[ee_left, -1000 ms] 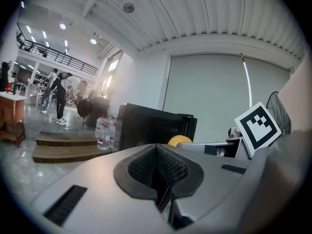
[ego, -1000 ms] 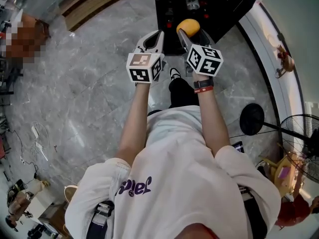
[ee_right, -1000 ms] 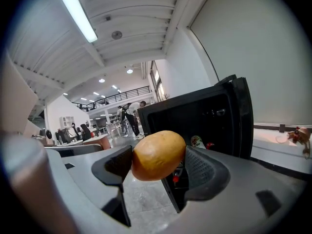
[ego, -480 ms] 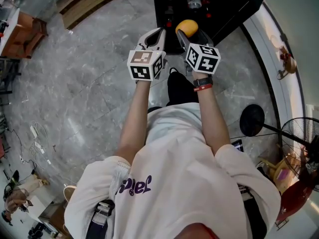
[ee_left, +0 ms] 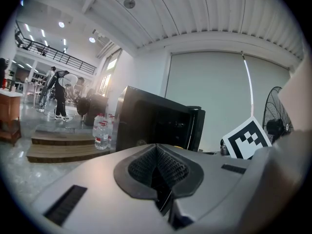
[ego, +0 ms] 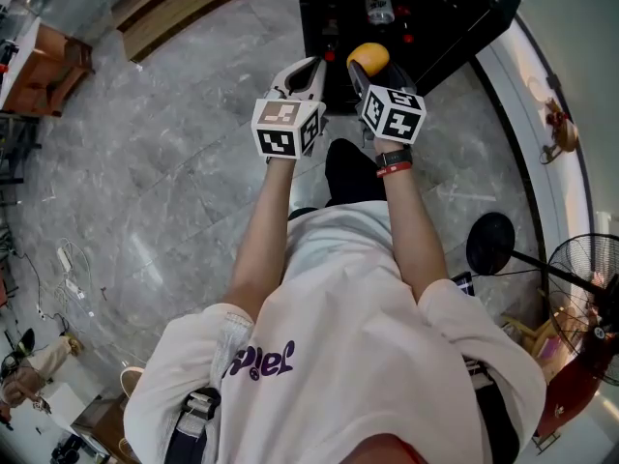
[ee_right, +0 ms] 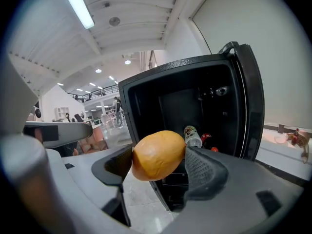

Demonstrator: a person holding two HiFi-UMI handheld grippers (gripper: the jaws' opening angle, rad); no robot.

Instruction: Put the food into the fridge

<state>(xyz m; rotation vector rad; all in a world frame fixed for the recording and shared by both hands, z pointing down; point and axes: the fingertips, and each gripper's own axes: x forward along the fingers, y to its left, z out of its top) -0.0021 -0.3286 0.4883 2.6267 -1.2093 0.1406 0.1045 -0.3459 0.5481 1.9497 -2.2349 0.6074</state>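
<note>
right claw [ee_right: 159,163] pinches round golden bun [ee_right: 157,152] mid-body; likely soft, crushable | left claw [ee_left: 158,173] closed, empty | black fridge [ee_right: 146,106] 12 o'clock

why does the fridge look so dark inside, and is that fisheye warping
Right gripper view: the black fridge is unlit inside, while the strip light glares overhead; the bun is sharp. Both gripper views: fisheye curving, black corners. Head view: edges bend.

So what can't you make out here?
- Fridge lower shelves: right gripper view, behind the bun and the jaws.
- Bottle label: too small there and in head view.
- Fridge back: head view, cut off by the top edge.
- Fridge inside: left gripper view, too dark.
</note>
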